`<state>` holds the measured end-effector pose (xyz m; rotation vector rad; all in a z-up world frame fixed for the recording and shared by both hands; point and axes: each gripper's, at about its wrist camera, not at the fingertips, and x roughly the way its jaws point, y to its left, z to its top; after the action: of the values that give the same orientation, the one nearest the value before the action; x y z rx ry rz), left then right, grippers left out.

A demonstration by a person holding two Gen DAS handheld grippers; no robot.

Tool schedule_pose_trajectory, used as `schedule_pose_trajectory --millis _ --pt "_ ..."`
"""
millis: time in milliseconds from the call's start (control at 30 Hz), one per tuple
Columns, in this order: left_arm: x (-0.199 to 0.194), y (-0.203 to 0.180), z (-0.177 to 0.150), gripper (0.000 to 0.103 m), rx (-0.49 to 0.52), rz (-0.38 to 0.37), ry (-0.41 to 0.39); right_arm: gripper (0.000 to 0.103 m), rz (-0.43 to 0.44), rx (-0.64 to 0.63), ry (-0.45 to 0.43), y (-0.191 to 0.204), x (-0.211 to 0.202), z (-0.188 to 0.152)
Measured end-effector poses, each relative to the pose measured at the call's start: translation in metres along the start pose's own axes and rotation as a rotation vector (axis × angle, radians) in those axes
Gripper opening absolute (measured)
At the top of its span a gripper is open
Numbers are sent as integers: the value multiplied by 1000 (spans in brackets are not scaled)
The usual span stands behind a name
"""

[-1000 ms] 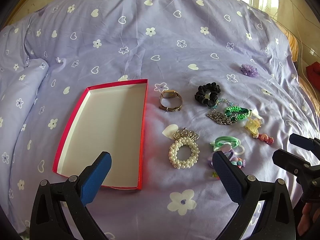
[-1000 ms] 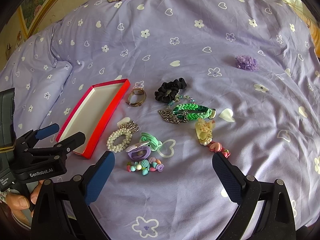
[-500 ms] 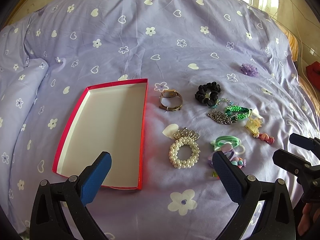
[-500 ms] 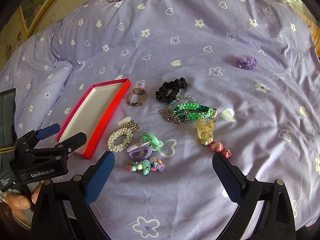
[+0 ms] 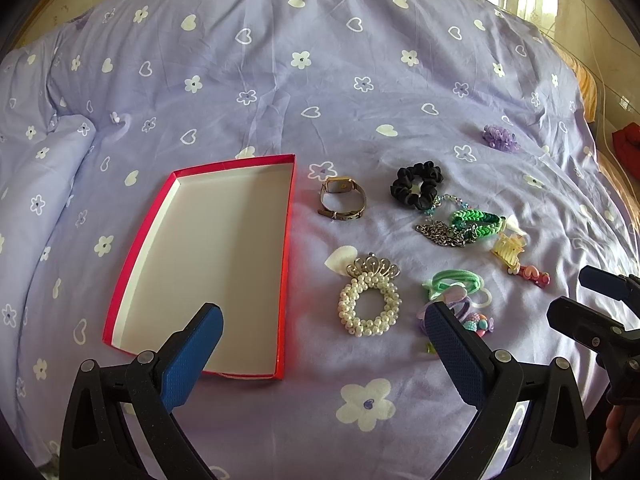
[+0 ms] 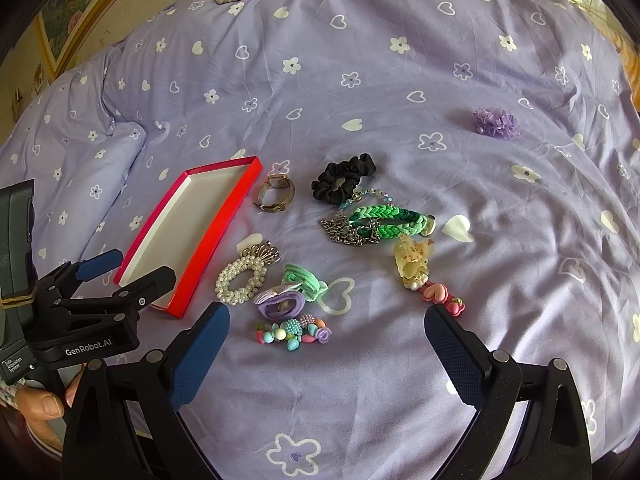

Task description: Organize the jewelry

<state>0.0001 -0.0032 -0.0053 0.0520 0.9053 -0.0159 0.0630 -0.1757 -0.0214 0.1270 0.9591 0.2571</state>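
Left wrist view: bead bracelet [image 5: 478,322] and purple clip [image 5: 460,304] partly hidden behind blue finger pad [image 5: 454,354]; near corner of red tray [image 5: 288,248] behind other pad. Left gripper [image 5: 324,332] jaws wide apart, holding nothing, hovering over bedspread [image 5: 320,80]. Right gripper [image 6: 326,330] likewise spread wide, nothing held. Jewelry loose on bedspread right of tray: watch [image 5: 343,199], pearl bracelet [image 5: 370,308], black scrunchie [image 5: 417,184], green braided band [image 6: 386,221] touching chain [image 6: 348,234], heart clip [image 6: 442,298]. Purple flower clip [image 6: 497,123] well apart.
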Motion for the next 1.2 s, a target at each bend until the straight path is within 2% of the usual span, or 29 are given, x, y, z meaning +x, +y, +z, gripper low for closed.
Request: schedule_pose_trajectory --millis 200,333,400,500,633,900,967,1067,1133,1200 --pt "7 1 -3 102 -2 -1 16 99 2 2 2 0 1 0" --pt "13 4 -1 102 23 31 117 99 3 7 4 -1 3 0" --pt "15 5 2 101 28 40 140 99 4 12 3 -1 3 0" --pt "19 8 3 101 15 33 83 99 1 18 2 -3 5 1" --pt "28 11 7 100 4 21 70 99 -1 24 2 -8 10 5" --pt "65 14 37 84 2 -18 70 97 43 45 -12 -21 33 34" --pt "75 15 48 81 25 -3 61 92 50 57 -10 -25 44 45" --pt "94 15 66 76 66 21 57 78 72 87 10 -34 65 64" --pt "106 15 76 75 82 24 62 62 82 110 27 -40 82 75" --pt "122 14 83 73 76 -5 83 56 81 134 49 -46 98 85"
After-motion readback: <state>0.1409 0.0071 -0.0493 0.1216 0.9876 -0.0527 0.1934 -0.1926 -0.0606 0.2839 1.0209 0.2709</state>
